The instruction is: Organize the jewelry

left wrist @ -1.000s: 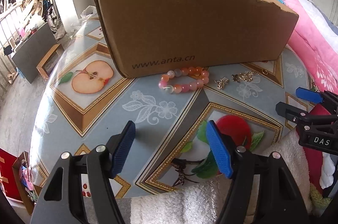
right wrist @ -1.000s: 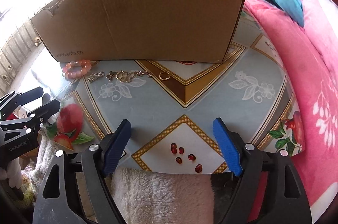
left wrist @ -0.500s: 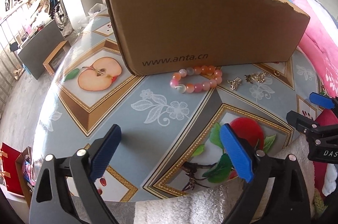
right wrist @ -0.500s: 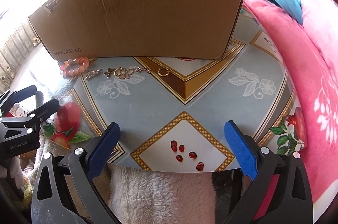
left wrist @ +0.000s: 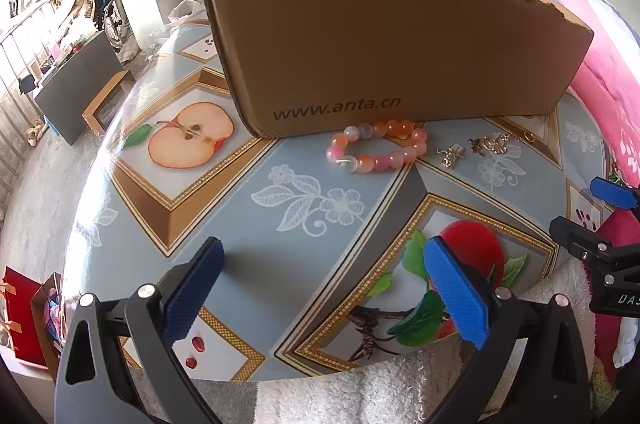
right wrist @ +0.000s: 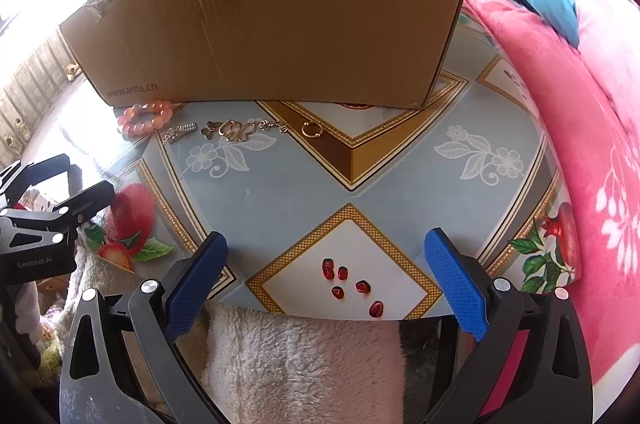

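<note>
A pink and orange bead bracelet (left wrist: 378, 151) (right wrist: 145, 117) lies on the table against the front wall of a brown cardboard box (left wrist: 384, 36) (right wrist: 272, 20). Right of it lie a small silver charm (left wrist: 451, 155) (right wrist: 180, 133), a gold chain piece (left wrist: 494, 143) (right wrist: 236, 130) and a gold ring (right wrist: 312, 130). My left gripper (left wrist: 320, 284) hovers open over the table's near edge, well short of the bracelet, nothing between its blue pads. My right gripper (right wrist: 326, 274) is open too, above a printed panel with red seeds, far from the jewelry.
The round table (left wrist: 256, 208) carries a fruit-print cloth. A white fluffy towel (right wrist: 304, 364) hangs at the near edge. Pink bedding (right wrist: 580, 112) lies to the right. The other gripper shows at each view's side. Furniture and clutter stand on the floor at left.
Both grippers' jaws have spread wider than a second ago. The left wrist view has shifted slightly, so the box and bracelet sit further right. The jewelry has not moved.
</note>
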`<state>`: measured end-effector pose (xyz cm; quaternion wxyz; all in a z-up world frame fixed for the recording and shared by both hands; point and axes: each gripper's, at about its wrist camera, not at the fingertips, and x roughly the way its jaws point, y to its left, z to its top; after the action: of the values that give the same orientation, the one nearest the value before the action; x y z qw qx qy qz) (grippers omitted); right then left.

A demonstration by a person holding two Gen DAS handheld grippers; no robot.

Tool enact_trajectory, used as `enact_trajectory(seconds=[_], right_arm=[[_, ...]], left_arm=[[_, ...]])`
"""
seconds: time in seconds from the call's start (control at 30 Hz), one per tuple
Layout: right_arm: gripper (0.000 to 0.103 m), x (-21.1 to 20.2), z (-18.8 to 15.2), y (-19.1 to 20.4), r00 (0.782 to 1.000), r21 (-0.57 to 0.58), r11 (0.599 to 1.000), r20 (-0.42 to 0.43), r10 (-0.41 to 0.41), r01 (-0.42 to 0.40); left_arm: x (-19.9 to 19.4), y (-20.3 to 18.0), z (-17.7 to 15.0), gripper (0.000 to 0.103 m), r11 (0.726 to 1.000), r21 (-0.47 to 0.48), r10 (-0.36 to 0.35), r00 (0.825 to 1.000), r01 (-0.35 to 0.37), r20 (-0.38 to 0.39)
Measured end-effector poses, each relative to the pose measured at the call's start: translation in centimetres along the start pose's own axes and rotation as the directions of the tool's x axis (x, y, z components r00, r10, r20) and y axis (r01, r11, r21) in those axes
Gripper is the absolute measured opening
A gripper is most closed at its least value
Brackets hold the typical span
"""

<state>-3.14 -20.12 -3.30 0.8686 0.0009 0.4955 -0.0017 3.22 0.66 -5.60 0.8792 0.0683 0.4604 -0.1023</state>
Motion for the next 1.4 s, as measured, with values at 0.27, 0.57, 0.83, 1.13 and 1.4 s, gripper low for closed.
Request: enact_trajectory(seconds=[0.27,0.57,0.83,1.13,1.4], right_arm=[[0.09,-1.8,0.5,-1.4,0.99,0.08,0.99,0.09,0.105,-0.112],[0.064,-2.6,1.5,-1.3,0.972,0.098,0.973,0.132,0.194,-0.208],[0.064,-1.9,1.8,-0.7,0.976,0.089,0.975,0.099,0.196,-0.205],[0.061,-1.7,2.0,-0.6,0.971,0.087,0.972,0.113,0.21,-0.221],[0.048,-2.5,2.1,-1.7,0.961,0.115,0.962,0.16,0.227,-0.247]], left_arm=[[-1.6,-0.1,0.0,0.097,0.998,0.047,-0.038,0.994,0.033,0.103],[-2.5,-2.1,2.7,0.07,0.959,0.162,-0.259,0.95,0.232,0.173],[0.6,-2.8,4.7,0.068,0.924,0.165,-0.361,0.929,0.345,0.084],[0.8,0.2,2.6,0.068,0.939,0.057,-0.342,0.939,0.34,0.027],[-2.2,1.8,2.1,0.068,0.947,0.06,-0.32,0.939,0.314,0.128]])
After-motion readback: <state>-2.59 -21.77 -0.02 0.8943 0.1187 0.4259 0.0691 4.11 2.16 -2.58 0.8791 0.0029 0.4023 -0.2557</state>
